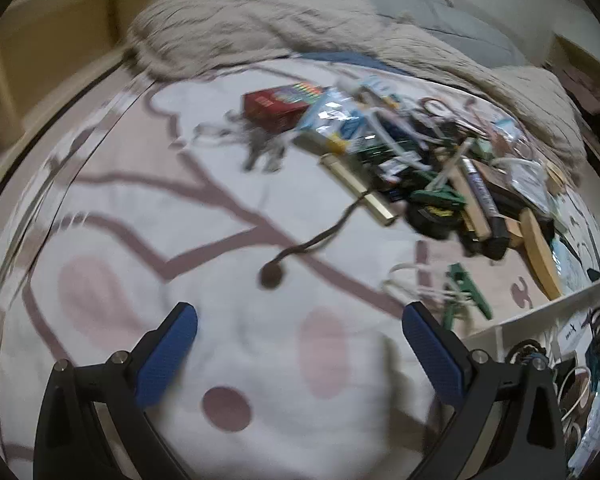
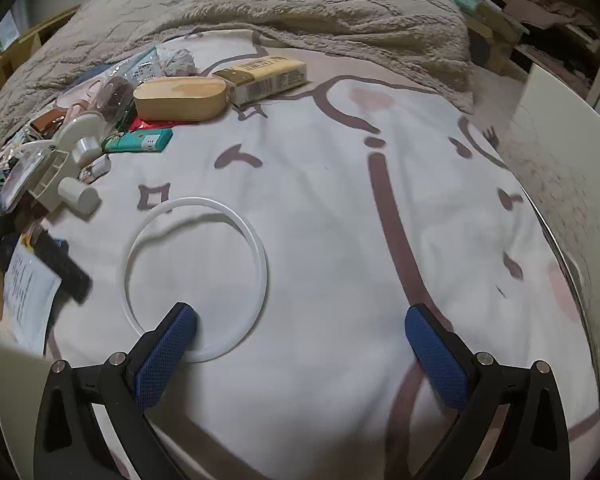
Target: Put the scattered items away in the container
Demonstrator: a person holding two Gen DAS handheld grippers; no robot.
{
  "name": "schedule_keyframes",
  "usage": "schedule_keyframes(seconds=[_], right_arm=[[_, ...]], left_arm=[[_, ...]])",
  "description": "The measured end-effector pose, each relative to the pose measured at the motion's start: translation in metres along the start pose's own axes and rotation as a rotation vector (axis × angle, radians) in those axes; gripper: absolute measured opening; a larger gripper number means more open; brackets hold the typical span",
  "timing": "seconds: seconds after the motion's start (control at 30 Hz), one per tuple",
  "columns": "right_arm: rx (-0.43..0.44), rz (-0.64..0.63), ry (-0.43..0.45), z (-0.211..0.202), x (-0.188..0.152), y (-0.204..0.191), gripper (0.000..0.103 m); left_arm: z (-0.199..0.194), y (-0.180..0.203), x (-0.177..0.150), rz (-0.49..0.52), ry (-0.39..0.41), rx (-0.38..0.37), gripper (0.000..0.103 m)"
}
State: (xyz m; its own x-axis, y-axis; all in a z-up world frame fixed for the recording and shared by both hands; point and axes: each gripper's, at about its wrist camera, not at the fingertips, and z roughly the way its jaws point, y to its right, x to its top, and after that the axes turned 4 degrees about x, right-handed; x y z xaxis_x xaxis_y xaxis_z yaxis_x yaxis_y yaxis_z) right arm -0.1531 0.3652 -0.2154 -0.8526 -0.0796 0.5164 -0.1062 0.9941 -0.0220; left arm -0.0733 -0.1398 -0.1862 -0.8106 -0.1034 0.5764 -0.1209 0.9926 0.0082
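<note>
Scattered items lie on a white bedsheet with brown drawings. In the left wrist view a pile of clutter (image 1: pixel 428 160) sits at upper right, with a red box (image 1: pixel 278 102), a dark cord (image 1: pixel 320 240) and a green clip (image 1: pixel 466 294). My left gripper (image 1: pixel 300 332) is open and empty above bare sheet. The white container (image 1: pixel 540 320) shows at the lower right, holding several items. In the right wrist view my right gripper (image 2: pixel 300 334) is open and empty; its left fingertip (image 2: pixel 176 328) overlaps a white ring (image 2: pixel 192 276).
A fluffy beige blanket (image 2: pixel 300 12) lies along the far side. A wooden oval box (image 2: pixel 180 98), a yellow packet (image 2: pixel 266 74), a teal lighter (image 2: pixel 138 141) and a white cylinder (image 2: pixel 78 196) lie at upper left. A wooden bed frame (image 1: pixel 40 48) stands at far left.
</note>
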Motion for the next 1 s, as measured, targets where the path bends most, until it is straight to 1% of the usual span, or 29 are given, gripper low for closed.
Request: schedule_keyframes(seconds=[0.13,0.23,0.47,0.57,0.7,0.77,0.83,1.0], right_arm=[[-0.004,0.021,0.025,-0.006,-0.01,0.002,0.103],[-0.007,0.025,0.03,-0.006,-0.011,0.002,0.103],[-0.016,0.023,0.036,-0.005,-0.013,0.002,0.103],[-0.017,0.023,0.041,-0.006,-0.014,0.001,0.103],[-0.026,0.029,0.051,-0.008,-0.016,0.001,0.103],[-0.026,0.035,0.052,-0.008,-0.016,0.001,0.103],[-0.024,0.039,0.053,-0.009,-0.017,0.002,0.103],[-0.025,0.04,0.053,-0.009,-0.017,0.001,0.103]], left_arm=[[0.002,0.012,0.006,0.059,0.001,-0.019,0.103],[0.009,0.011,0.013,0.059,-0.017,-0.045,0.103],[0.027,0.005,0.027,0.061,-0.089,-0.063,0.103],[0.034,0.009,0.032,0.096,-0.11,-0.043,0.103],[0.038,0.015,0.036,0.131,-0.12,-0.067,0.103],[0.039,0.014,0.038,0.118,-0.116,-0.078,0.103],[0.041,0.009,0.039,0.079,-0.107,-0.057,0.103],[0.038,-0.005,0.04,-0.021,-0.064,-0.084,0.103]])
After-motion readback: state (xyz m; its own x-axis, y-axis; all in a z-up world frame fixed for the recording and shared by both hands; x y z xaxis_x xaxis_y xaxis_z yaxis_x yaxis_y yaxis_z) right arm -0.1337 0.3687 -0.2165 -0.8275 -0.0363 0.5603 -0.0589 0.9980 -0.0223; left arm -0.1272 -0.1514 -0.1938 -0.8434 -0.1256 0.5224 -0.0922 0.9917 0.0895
